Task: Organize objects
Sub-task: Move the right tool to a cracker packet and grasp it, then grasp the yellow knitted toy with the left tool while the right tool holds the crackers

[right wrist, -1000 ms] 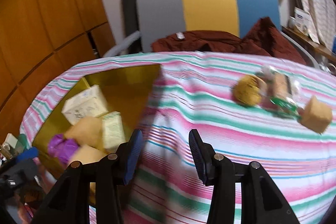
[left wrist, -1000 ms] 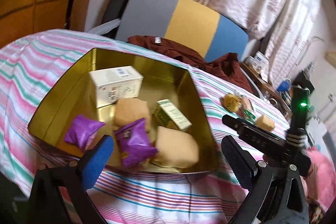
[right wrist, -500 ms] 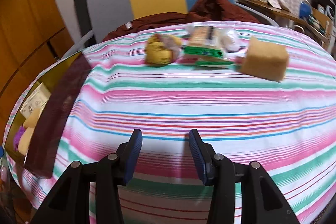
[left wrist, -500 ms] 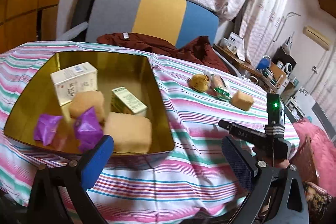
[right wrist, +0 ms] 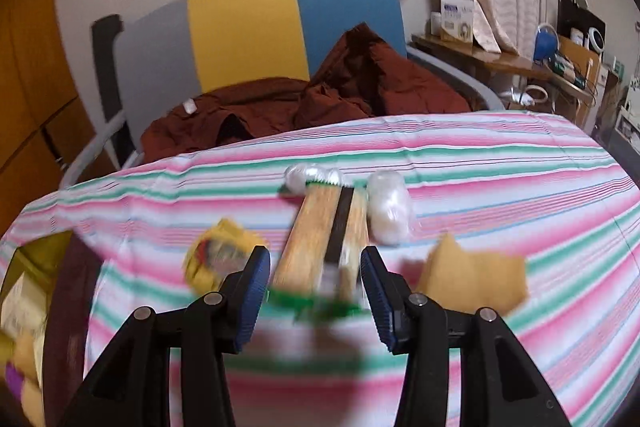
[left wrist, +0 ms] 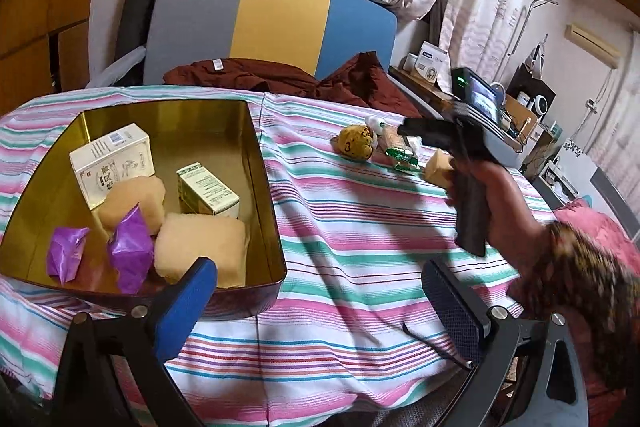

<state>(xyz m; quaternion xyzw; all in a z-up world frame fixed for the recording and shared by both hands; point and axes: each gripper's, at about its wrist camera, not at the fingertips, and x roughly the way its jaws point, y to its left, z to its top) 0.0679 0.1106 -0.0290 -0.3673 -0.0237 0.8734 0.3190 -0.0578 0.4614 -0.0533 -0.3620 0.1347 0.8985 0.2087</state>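
Both tools are held open and empty; the right tool [right wrist: 314,277] straddles the cracker pack [right wrist: 324,239] (crinkly wrapper), which may be crushed or slip if squeezed off-centre.

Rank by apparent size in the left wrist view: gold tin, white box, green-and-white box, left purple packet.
1. gold tin
2. white box
3. green-and-white box and left purple packet: look alike; the packet lies nearer the camera, so unranked.
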